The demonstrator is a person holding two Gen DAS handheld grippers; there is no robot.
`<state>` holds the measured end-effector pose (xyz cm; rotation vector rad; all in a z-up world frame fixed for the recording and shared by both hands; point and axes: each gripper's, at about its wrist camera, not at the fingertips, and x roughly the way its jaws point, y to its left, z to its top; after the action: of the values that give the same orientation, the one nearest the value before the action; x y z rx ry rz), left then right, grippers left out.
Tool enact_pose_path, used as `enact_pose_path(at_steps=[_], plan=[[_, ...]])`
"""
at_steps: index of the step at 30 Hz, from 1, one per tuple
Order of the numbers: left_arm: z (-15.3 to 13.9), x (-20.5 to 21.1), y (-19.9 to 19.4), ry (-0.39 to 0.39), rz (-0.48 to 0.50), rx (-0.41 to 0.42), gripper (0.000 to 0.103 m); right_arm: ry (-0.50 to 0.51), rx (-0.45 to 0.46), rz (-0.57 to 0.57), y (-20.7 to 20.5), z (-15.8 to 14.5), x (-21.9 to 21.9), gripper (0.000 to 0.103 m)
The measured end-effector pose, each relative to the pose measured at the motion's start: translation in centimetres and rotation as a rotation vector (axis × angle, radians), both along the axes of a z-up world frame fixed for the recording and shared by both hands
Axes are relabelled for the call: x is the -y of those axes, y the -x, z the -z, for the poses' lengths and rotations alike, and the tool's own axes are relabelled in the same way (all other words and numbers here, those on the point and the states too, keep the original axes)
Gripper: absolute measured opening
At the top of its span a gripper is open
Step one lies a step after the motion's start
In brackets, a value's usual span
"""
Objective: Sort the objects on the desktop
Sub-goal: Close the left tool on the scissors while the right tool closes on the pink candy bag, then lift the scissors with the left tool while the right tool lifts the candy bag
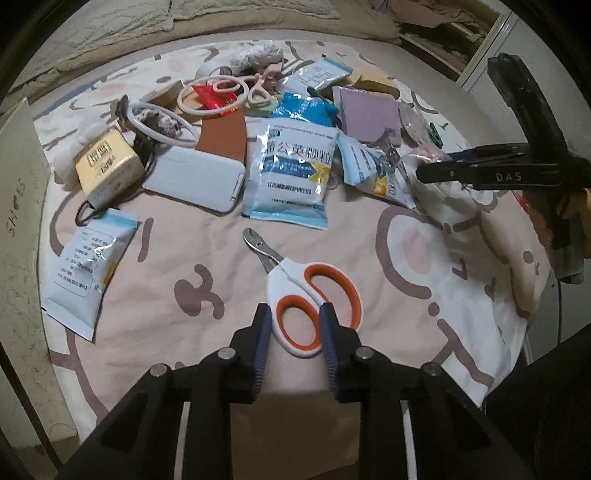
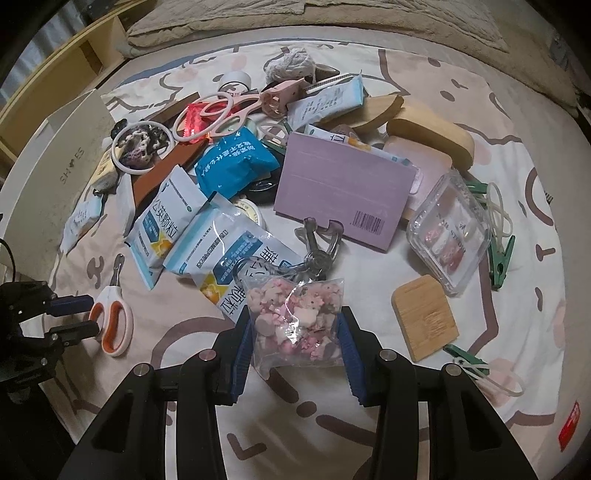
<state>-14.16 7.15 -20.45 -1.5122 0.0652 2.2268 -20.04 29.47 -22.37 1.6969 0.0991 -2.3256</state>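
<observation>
From the left wrist we've got the left tool [image 1: 293,325] clamped on one orange-lined handle loop of the nail clippers [image 1: 303,295], which lie on the bed sheet [image 1: 184,258] in front of the pile, blades aimed up-left, long axis diagonal; best lift straight up so they don't swing

Right wrist: right tool [image 2: 295,328] pinches the bag of pink bits [image 2: 291,317] near us

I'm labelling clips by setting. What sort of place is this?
Probably a bedroom: the clutter lies on a cartoon-print bedsheet, with a beige quilt bunched behind it and wooden shelving alongside.
</observation>
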Motion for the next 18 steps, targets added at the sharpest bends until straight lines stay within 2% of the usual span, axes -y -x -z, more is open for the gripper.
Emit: enact_pose_path(at_steps=[3, 7, 12, 18], plan=[[-0.8, -0.4, 0.0, -0.038, 0.004, -0.01, 0.023, 0.004, -0.002, 0.007, 0.0, 0.0, -0.2, 0.044], [-1.2, -1.4, -0.3, -0.079, 0.033, 0.023, 0.023, 0.005, 0.001, 0.015, 0.0, 0.0, -0.5, 0.044], [0.4, -1.7, -0.7, -0.058, 0.013, 0.111, 0.023, 0.002, 0.002, 0.014, 0.0, 0.1, -0.3, 0.044], [1.0, -0.3, -0.1, -0.041, -0.053, 0.143, 0.025, -0.002, 0.0, 0.01, 0.0, 0.1, 0.0, 0.044]])
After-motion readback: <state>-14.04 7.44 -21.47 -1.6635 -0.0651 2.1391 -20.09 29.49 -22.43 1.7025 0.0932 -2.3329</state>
